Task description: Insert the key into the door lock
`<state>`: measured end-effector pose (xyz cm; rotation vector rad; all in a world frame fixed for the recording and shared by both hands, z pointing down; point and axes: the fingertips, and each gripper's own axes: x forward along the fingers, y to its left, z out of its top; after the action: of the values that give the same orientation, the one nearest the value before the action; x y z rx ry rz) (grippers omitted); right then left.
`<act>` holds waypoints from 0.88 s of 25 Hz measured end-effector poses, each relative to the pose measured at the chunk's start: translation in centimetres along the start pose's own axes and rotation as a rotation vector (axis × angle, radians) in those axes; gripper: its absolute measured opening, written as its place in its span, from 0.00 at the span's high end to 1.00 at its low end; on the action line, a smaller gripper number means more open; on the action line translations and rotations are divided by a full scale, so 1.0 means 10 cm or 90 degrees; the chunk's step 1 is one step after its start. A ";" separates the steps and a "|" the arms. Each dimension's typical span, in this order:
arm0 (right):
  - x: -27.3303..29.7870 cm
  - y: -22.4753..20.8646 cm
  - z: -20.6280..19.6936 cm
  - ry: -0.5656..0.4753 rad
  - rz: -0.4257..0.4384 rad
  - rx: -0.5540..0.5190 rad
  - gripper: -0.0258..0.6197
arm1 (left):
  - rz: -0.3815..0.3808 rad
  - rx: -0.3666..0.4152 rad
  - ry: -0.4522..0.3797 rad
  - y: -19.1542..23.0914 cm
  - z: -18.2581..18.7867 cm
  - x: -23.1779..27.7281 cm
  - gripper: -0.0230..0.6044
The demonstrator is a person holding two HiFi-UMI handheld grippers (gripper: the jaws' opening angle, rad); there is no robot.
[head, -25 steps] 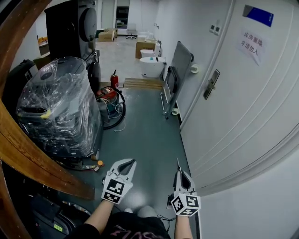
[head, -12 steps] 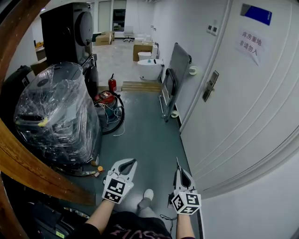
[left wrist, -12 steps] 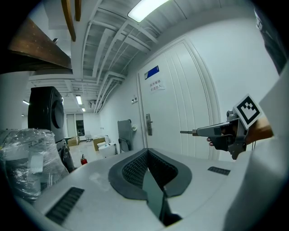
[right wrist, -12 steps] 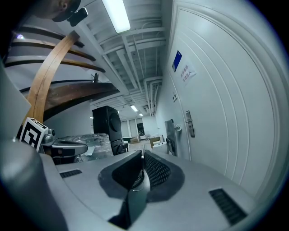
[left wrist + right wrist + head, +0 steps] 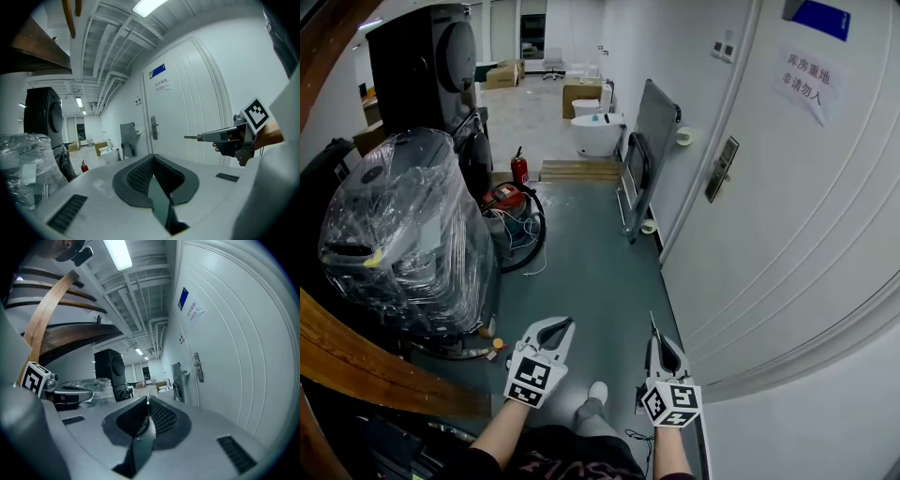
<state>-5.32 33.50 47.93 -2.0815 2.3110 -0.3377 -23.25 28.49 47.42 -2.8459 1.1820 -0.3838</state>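
At the 6 o'clock edge of the head view, both tools are held low over the floor point(image 5: 600, 281), well apart from the door point(image 5: 787, 225).

**Task status**
- Done: the key point(image 5: 654, 326) is in the right hand-held gripper point(image 5: 657, 343). The right gripper view shows the jaws closed on the thin blade, which projects forward past the tips.
- Not done: approach, alignment and insertion. The door lock point(image 5: 721, 169) sits on the door's left edge at about 1 o'clock from the key, far from it. The key tip points up the corridor, not at the lock.
- Judgement: the task is at an early stage. The whole carry to the lock remains.

**Left tool**
- The left hand-held gripper point(image 5: 554, 329) is at 9 o'clock from the right one. Its jaws are drawn together at the tips with nothing between them.

**Count**
- Key: one.
- Door lock: one, on one door.
- Hand-held grippers: two.
- Paper notice point(image 5: 811, 80) on the door: one.
- Blue plate point(image 5: 817, 18) at 12 o'clock above the notice: one.
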 end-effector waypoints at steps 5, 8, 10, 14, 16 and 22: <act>0.26 -0.14 -0.04 0.009 -0.002 0.007 0.84 | 0.000 -0.002 0.009 0.13 -0.03 0.26 0.94; 0.44 -0.22 -0.03 0.011 -0.001 0.003 0.84 | -0.001 -0.001 0.014 0.20 -0.04 0.44 0.94; 0.57 -0.27 -0.02 0.012 -0.001 0.000 0.84 | -0.002 0.000 0.015 0.26 -0.04 0.57 0.94; 0.83 -0.37 -0.02 0.017 0.001 0.003 0.84 | 0.003 -0.001 0.018 0.40 -0.04 0.80 0.94; 0.95 -0.43 -0.01 0.020 -0.001 0.004 0.84 | 0.004 -0.003 0.021 0.46 -0.04 0.90 0.94; 1.30 -0.63 0.09 0.024 0.003 0.010 0.84 | 0.012 -0.009 0.029 0.62 0.02 1.25 0.94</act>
<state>-0.50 19.95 49.83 -2.0790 2.3260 -0.3980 -19.06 15.31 49.08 -2.8506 1.2223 -0.4434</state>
